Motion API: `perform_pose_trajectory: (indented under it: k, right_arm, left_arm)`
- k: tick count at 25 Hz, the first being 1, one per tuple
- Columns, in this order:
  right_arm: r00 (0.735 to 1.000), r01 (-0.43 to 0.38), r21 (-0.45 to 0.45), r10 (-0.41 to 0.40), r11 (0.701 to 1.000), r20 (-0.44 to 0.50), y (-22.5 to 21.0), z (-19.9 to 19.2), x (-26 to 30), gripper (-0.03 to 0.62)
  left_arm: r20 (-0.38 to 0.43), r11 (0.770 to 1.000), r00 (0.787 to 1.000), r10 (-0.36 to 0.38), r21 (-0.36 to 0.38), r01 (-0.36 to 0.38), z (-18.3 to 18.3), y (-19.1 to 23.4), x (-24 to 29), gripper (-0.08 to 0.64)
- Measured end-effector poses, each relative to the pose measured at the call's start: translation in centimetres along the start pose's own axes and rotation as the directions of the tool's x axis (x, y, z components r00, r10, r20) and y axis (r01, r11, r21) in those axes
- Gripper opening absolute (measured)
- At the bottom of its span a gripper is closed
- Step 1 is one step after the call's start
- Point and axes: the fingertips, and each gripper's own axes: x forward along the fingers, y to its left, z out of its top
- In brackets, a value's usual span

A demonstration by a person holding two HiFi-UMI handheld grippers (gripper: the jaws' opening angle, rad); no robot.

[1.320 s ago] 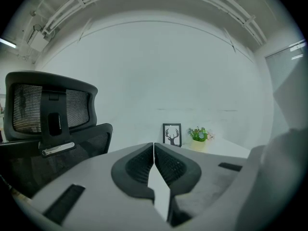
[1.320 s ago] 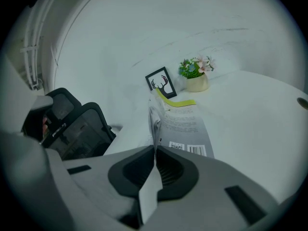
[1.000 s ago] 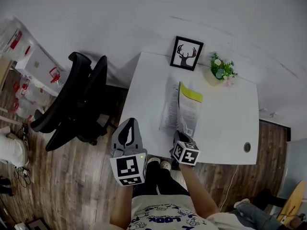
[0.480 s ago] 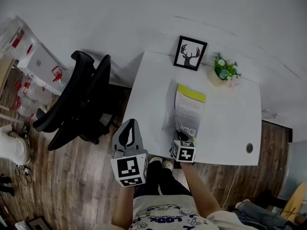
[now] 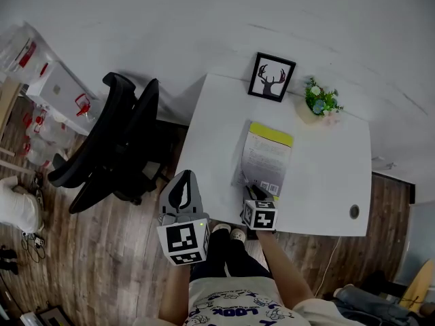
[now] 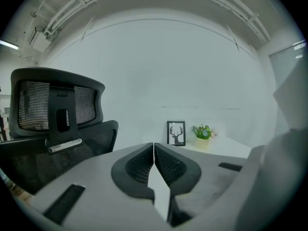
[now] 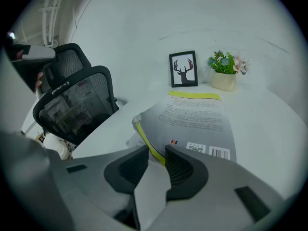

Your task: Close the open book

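Paperback book (image 5: pixel 266 160) lies flat-backed on a smooth white table (image 5: pixel 211 134), its glossy grey back cover facing up, a lime-yellow band along the far edge and barcodes printed near the front edge. The cover sits slightly raised over the pages along its left side. The right gripper (image 5: pixel 253 190) meets the book at its near corner; in the right gripper view its ribbed dark pads (image 7: pixel 180 170) stand at a narrow gap, pinching the yellow-edged cover of the book (image 7: pixel 202 117) between them. The left gripper (image 5: pixel 182 182) hangs off the table's near-left corner, above plank-patterned wooden floor (image 5: pixel 102 263); the left gripper view shows its two curved, mesh-textured jaws pressed together at the tips with nothing between them. Both tools carry a cube faced with black-and-white square markers. Against the wall at the back of the table stands a black rectangular picture frame (image 5: pixel 272 77) with a deer-head silhouette, and just beside it to the right a small potted plant (image 5: pixel 319 99) with green leaves and pale flowers in a cream pot. A black mesh-backed office chair (image 5: pixel 115 141) stands to the left of the table.
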Motion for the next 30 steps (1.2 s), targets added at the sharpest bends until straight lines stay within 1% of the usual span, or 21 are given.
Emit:
perform_pose_trajectory:
  k: [3, 7, 10, 12, 14, 17, 19, 22, 25, 27, 30]
  right_arm:
    - [1.0, -0.029, -0.005, 0.029, 1.0, -0.004, 0.4, 0.0, 0.0, 0.124]
    - [0.996, -0.088, -0.024, 0.087, 0.996, -0.023, 1.1, -0.1, 0.0, 0.183]
    - [0.994, -0.11, -0.01, 0.11, 0.994, -0.015, 1.3, 0.2, -0.2, 0.212]
    - [0.994, -0.11, -0.017, 0.11, 0.994, 0.011, 1.2, 0.9, -0.6, 0.215]
    - [0.993, -0.109, -0.044, 0.111, 0.993, 0.049, 1.3, 2.0, -1.3, 0.213]
    - [0.985, -0.096, -0.086, 0.107, 0.992, 0.134, 1.5, 4.9, -2.9, 0.213]
    - [0.973, -0.078, -0.114, 0.1, 0.99, 0.206, 1.6, 7.4, -4.4, 0.212]
    - [0.948, -0.044, -0.142, 0.087, 0.989, 0.307, 1.6, 10.8, -6.8, 0.206]
    - [0.921, -0.021, -0.12, 0.066, 0.993, 0.384, 1.0, 13.3, -9.2, 0.176]
    - [0.9, -0.007, -0.102, 0.051, 0.995, 0.433, 0.5, 15.0, -10.7, 0.138]
    - [0.866, 0.027, -0.091, 0.022, 0.995, 0.5, -0.2, 17.3, -13.1, 0.101]
  left_arm:
    - [0.001, 1.0, 1.0, -0.005, 0.0, 0.005, 0.0, -0.2, 0.0, 0.028]
    - [0.005, 1.0, 1.0, -0.011, 0.002, 0.011, 0.2, -0.6, 0.1, 0.028]
    - [0.008, 1.0, 1.0, -0.015, 0.001, 0.015, 0.4, -0.7, 0.1, 0.028]
    - [0.013, 1.0, 1.0, -0.019, 0.004, 0.019, 0.6, -0.9, 0.2, 0.028]
    - [0.019, 1.0, 1.0, -0.024, 0.008, 0.024, 0.9, -1.0, 0.2, 0.028]
    - [0.033, 0.999, 0.999, -0.03, 0.014, 0.03, 1.6, -1.4, 0.3, 0.028]
    - [0.046, 0.999, 0.998, -0.036, 0.018, 0.035, 2.1, -1.6, 0.3, 0.028]
    - [0.07, 0.999, 0.996, -0.047, 0.029, 0.045, 3.1, -2.1, 0.5, 0.028]
    - [0.093, 0.998, 0.994, -0.058, 0.04, 0.054, 4.2, -2.5, 0.5, 0.028]
    - [0.11, 0.997, 0.992, -0.063, 0.047, 0.059, 5.1, -2.7, 0.6, 0.028]
    - [0.133, 0.997, 0.989, -0.067, 0.055, 0.06, 6.2, -2.9, 0.8, 0.028]
